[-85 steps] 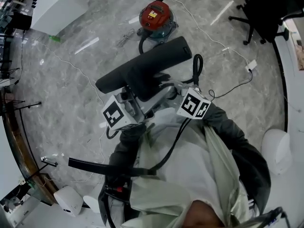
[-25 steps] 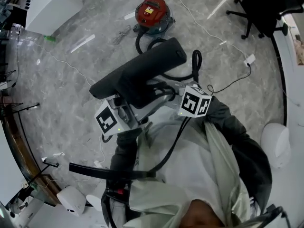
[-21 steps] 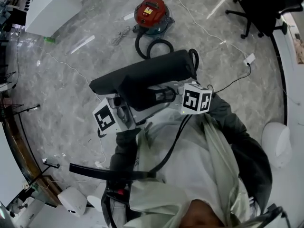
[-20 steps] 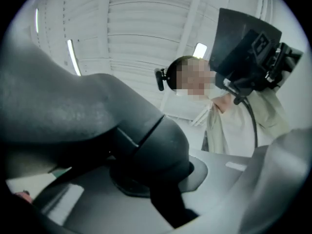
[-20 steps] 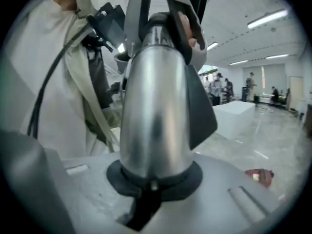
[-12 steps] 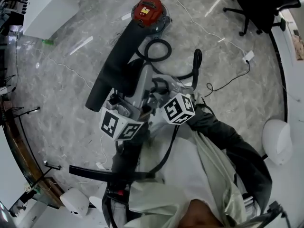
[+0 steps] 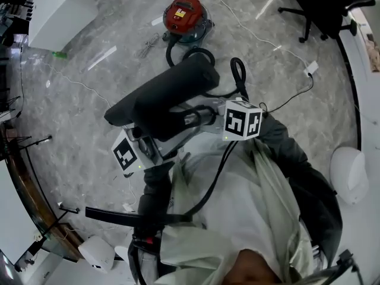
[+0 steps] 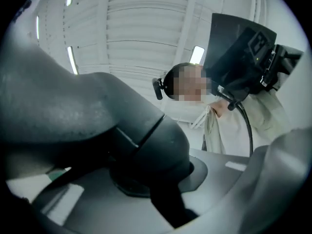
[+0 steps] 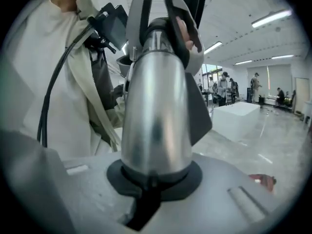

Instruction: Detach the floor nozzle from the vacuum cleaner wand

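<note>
- Grey marble floor, red canister beyond.
- Change: floor nozzle swung back crosswise; seemingly still joined.
- Grips: left gripper clamps it, right gripper clamps wand.

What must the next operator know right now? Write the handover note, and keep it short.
Left claw: shut on the floor nozzle at its dark neck.
Right claw: shut on the metal wand.
Things: the nozzle and wand are held up off the floor in front of the person. The red vacuum canister sits on the floor beyond, and the black hose loops near it.
Done: both parts are gripped.
Left: the nozzle still looks joined to the wand, so pull the two apart.
</note>
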`<state>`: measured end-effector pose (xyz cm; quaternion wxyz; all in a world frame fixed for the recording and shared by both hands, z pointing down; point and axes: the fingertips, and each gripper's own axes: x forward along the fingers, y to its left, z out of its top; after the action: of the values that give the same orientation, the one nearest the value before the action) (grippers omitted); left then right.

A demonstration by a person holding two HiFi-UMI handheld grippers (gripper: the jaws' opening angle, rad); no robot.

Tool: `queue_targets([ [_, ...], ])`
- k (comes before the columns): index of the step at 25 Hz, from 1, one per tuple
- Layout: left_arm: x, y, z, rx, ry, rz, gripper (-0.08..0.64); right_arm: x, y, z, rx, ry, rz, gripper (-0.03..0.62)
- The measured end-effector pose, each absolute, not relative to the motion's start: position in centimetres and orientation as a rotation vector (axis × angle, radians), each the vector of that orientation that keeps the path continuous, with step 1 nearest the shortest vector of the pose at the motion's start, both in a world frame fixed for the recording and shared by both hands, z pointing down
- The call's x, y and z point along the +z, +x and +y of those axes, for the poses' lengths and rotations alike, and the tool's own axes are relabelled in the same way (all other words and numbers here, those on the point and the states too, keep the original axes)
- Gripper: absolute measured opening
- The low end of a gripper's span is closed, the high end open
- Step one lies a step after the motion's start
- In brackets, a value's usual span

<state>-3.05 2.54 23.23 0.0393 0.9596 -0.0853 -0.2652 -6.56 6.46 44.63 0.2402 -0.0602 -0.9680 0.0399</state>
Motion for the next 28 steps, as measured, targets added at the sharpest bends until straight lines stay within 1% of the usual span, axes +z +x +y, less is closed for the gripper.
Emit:
queue_targets([
  [2, 22.9, -3.1, 1.7, -0.806, 2.935, -0.321, 0.075, 44.3, -7.0, 5.0, 0.072, 0.011, -2.675, 0.038],
  [6, 23.6, -3.7, -2.3, -0.726, 2.797, -0.758, 0.077, 45.2, -7.0, 1.1, 0.012, 0.585, -2.606, 0.038],
  [9, 25.8, -4.8, -4.5, -0.638, 2.635, -1.042, 0.077, 46.6, -6.6, 0.2, 0.028, 0.720, -2.533, 0.038],
  [11, 26.7, -5.2, -4.8, -0.626, 2.592, -1.046, 0.077, 47.3, -6.8, 0.7, 0.062, 0.643, -2.535, 0.038],
  [13, 26.6, -4.7, -4.3, -0.655, 2.616, -0.928, 0.077, 47.4, -6.9, 1.8, 0.090, 0.495, -2.567, 0.040],
  [17, 24.7, -2.6, 0.5, -0.754, 2.857, -0.443, 0.075, 46.3, -5.8, 5.4, 0.110, 0.021, -2.638, 0.040],
  [19, 23.9, -1.5, 3.1, -0.739, 2.971, -0.213, 0.075, 45.5, -5.1, 7.1, 0.118, -0.195, -2.638, 0.040],
  [21, 23.7, -1.0, 3.1, -0.713, 2.982, -0.189, 0.075, 45.1, -5.1, 7.2, 0.129, -0.234, -2.651, 0.040],
  [23, 23.7, -1.5, 1.4, -0.730, 2.918, -0.324, 0.075, 45.0, -5.8, 5.3, 0.110, -0.021, -2.683, 0.040],
  [25, 23.4, -2.3, -0.8, -0.726, 2.854, -0.529, 0.075, 45.1, -6.5, 2.6, 0.060, 0.347, -2.672, 0.040],
  [27, 23.7, -2.9, -2.8, -0.666, 2.786, -0.755, 0.075, 45.4, -6.6, 0.5, 0.030, 0.677, -2.612, 0.040],
  [28, 24.3, -3.3, -3.6, -0.626, 2.749, -0.849, 0.075, 45.6, -6.6, 0.1, 0.037, 0.764, -2.583, 0.040],
])
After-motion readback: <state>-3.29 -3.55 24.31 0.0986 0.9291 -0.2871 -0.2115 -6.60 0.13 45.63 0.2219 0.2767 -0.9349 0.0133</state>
